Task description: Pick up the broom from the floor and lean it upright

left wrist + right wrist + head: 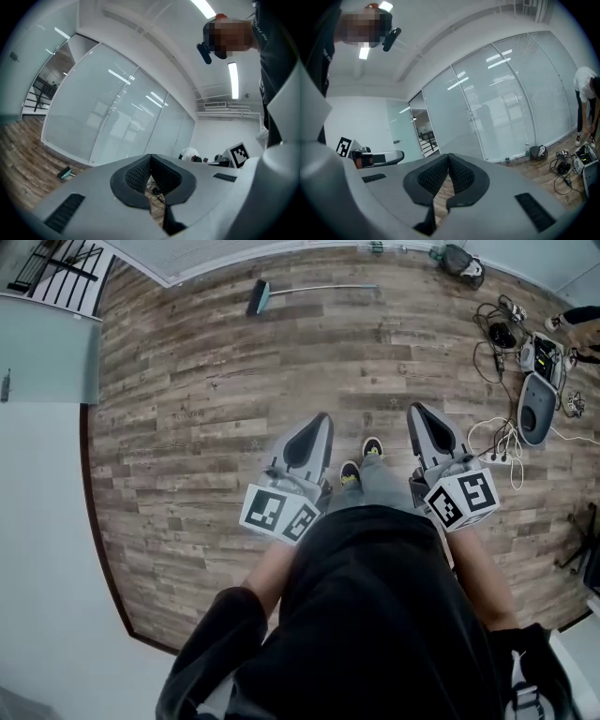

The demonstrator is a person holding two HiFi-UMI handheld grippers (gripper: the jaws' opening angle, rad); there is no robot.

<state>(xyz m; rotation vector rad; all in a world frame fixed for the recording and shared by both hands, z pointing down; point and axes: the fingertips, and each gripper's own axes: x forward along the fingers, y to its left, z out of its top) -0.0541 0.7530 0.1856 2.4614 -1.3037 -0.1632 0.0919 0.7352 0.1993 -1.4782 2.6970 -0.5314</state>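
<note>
Holding left tool (321, 420) and right tool (418, 412) clenched, empty; best to approach broom (314, 288) flat on far floor (206, 381), unclench, grasp mid-handle.

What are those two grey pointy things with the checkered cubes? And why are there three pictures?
They are grabbers. A person holds the left gripper in one hand and the right gripper in the other. The head view comes from a camera on the person's head, looking down at the wooden floor. The other two pictures come from small cameras riding on each grabber, looking along its fingers. Both pairs of fingers are pressed together and hold nothing. Far ahead, a broom lies flat on the floor near the glass wall. Cables lie at the right.
</note>
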